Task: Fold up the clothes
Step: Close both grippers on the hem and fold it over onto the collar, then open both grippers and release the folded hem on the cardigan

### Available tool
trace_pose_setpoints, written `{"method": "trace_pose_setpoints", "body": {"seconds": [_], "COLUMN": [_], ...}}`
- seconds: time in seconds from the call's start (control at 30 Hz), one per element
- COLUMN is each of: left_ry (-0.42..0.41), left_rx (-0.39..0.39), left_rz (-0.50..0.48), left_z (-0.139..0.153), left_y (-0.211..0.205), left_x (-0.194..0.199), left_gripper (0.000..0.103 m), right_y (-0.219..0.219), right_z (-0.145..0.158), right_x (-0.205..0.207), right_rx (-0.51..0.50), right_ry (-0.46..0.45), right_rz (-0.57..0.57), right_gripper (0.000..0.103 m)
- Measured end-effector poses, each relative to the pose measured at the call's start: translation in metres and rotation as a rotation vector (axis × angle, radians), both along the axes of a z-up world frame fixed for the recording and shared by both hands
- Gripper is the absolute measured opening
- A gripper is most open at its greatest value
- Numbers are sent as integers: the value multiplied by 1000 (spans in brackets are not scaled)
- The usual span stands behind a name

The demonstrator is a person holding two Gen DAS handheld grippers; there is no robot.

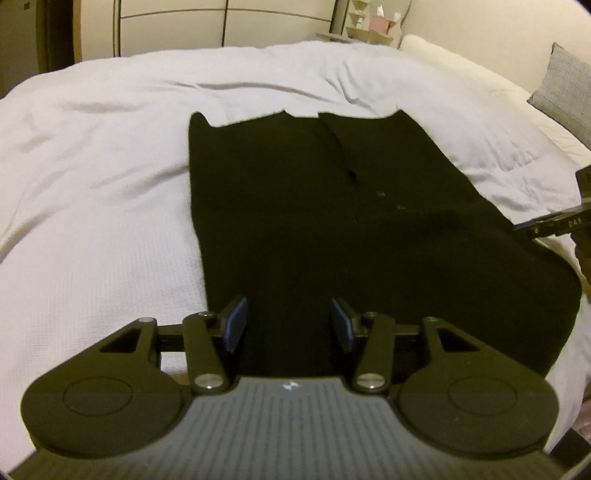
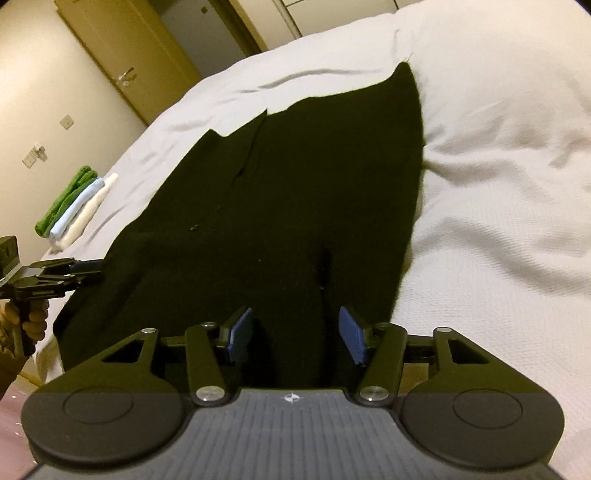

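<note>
A black garment (image 1: pixel 332 206) lies spread flat on the white bed cover (image 1: pixel 92 184), its notched far edge towards the headboard. My left gripper (image 1: pixel 288 306) hovers at the garment's near edge, left of its middle, open, with only flat black cloth showing between the blue pads (image 1: pixel 234 325). My right gripper (image 2: pixel 295 317) stands open the same way over the near edge of the black garment (image 2: pixel 295 184), further right. Each gripper shows in the other's view: the right gripper (image 1: pixel 528 224) at the right border, the left gripper (image 2: pixel 92 269) at the left, held by a hand (image 2: pixel 33 317).
A folded stack of green, light blue and white clothes (image 2: pixel 74 203) sits on the bed's left side. A grey pillow (image 1: pixel 565 96) lies at the far right. A shelf with small items (image 1: pixel 369 22) stands behind the bed, and a wooden door (image 2: pixel 122 55) is beyond it.
</note>
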State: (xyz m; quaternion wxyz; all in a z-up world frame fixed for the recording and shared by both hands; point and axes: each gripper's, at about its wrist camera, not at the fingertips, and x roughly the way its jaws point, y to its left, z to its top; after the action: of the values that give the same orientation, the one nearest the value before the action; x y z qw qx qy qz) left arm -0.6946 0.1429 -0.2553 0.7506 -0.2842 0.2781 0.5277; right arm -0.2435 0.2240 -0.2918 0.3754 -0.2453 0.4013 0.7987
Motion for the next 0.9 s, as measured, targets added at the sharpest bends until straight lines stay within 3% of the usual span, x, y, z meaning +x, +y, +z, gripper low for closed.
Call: {"method": "trace_pose_setpoints", "body": {"seconds": [0.03, 0.1, 0.2, 0.37, 0.5, 0.63, 0.77, 0.87, 0.9], "left_ry": [3, 24, 65, 72, 78, 85, 129, 180, 184], "left_rx": [-2, 19, 78, 180, 218, 209, 135, 101, 107], "left_rz": [-11, -26, -24, 0, 17, 37, 48, 52, 60], "left_z": [-1, 0, 7, 25, 35, 30, 6, -7, -3], "left_y": [-1, -4, -10, -16, -8, 8, 28, 31, 28], "left_x": [1, 5, 9, 8, 6, 7, 10, 13, 12], "left_gripper": [30, 8, 6, 6, 8, 8, 10, 14, 16], "right_y": [1, -2, -11, -16, -7, 5, 22, 27, 24], "right_z": [-2, 0, 14, 46, 51, 46, 17, -1, -1], "right_x": [-1, -2, -5, -6, -9, -13, -19, -23, -21], "right_rx": [-7, -13, 67, 211, 239, 238, 145, 69, 72], "right_ry": [6, 17, -19, -25, -49, -85, -160, -202, -201], "right_rz": [3, 12, 7, -16, -44, -78, -120, -144, -165], "right_gripper": [56, 18, 9, 7, 7, 7, 7, 17, 30]}}
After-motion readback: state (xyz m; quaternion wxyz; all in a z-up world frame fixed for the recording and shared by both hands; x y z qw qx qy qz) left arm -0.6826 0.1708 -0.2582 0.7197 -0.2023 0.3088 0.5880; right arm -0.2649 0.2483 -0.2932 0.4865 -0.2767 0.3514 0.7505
